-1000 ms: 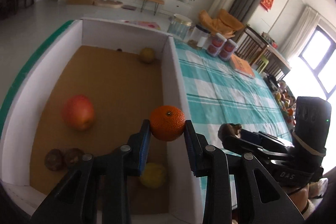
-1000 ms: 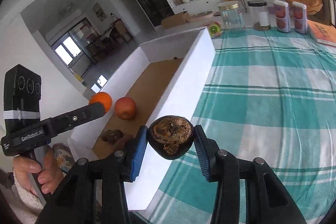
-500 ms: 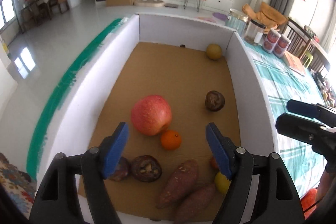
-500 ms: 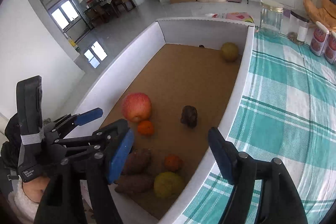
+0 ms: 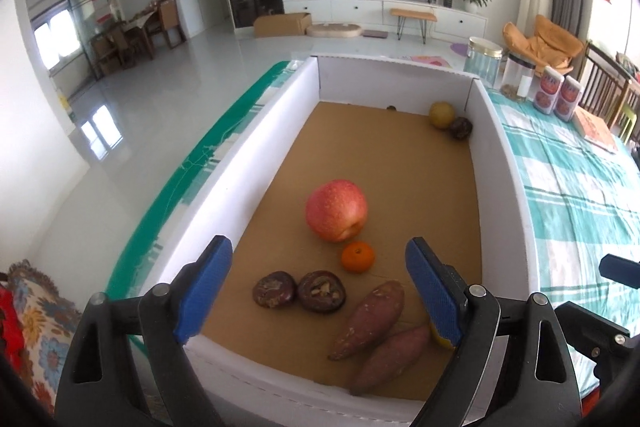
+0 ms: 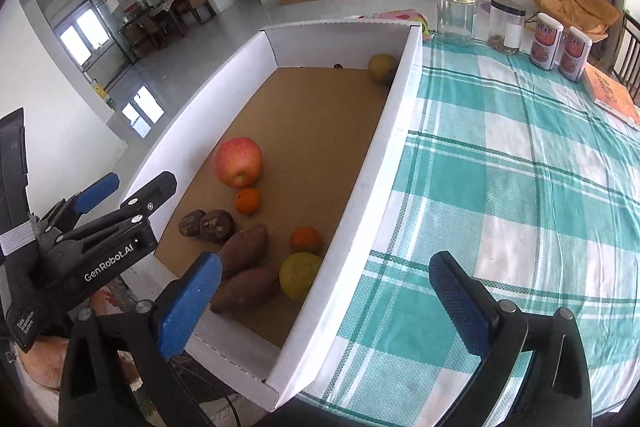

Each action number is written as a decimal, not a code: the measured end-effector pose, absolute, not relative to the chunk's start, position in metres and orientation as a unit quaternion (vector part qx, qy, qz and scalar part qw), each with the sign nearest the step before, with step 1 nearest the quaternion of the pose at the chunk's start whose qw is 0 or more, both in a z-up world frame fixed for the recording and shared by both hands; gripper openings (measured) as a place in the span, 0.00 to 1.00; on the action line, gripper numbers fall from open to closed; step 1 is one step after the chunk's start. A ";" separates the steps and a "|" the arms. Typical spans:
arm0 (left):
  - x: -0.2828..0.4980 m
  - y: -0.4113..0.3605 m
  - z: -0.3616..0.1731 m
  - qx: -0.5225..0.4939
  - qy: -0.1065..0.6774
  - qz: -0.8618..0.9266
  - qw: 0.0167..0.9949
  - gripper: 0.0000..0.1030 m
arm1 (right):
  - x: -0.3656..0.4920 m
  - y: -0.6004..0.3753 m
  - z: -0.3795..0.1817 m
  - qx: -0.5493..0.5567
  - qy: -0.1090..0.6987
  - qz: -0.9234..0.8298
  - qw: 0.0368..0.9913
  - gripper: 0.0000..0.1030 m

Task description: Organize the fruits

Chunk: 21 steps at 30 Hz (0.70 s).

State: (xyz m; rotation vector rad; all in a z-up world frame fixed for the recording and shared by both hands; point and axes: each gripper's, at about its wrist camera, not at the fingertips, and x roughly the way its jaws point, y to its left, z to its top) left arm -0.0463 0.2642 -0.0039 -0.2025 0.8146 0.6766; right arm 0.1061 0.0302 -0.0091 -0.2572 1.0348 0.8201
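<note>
Inside the white box [image 5: 500,163], on its brown cardboard floor, the fruit is lying loose. Left gripper [image 5: 320,291] is hanging over the near end of the box, jaws wide apart, gripping nothing. Right gripper [image 6: 320,301] is hovering over the box's right wall and the checked tablecloth [image 6: 520,187], jaws likewise wide apart and holding nothing.

Near end, left wrist view: red apple [image 5: 337,209] is sitting mid-floor, with a small orange [image 5: 358,257] just in front of it, close but whether touching cannot be told. Two dark wrinkled fruits [image 5: 299,291] are lying side by side, seemingly touching. Two sweet potatoes [image 5: 376,335] are lying next to each other, pointing toward the near wall.

Partly hidden: in the left view a yellow fruit [image 5: 438,338] is showing only as a sliver behind the right finger pad. The right wrist view is showing it whole [image 6: 299,275], against the right wall, with a second orange [image 6: 306,239] just behind it; that orange is not appearing in the left view.

Far end: a yellow round fruit [image 5: 442,114] and a dark fruit [image 5: 461,128] are sitting together in the far right corner. In the right view the wall is covering the dark one almost entirely. A tiny dark object [image 5: 391,108] by the far wall is too small to identify.
</note>
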 end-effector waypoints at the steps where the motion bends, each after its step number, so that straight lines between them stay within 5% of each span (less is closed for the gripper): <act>1: -0.048 0.263 -0.004 -0.091 0.388 0.325 0.857 0.88 | 0.103 0.031 -0.009 -0.122 0.479 0.379 0.782 1.00; 21: -0.063 0.263 -0.007 -0.080 0.395 0.313 0.860 0.88 | 0.073 0.050 -0.008 -0.159 0.466 0.371 0.787 1.00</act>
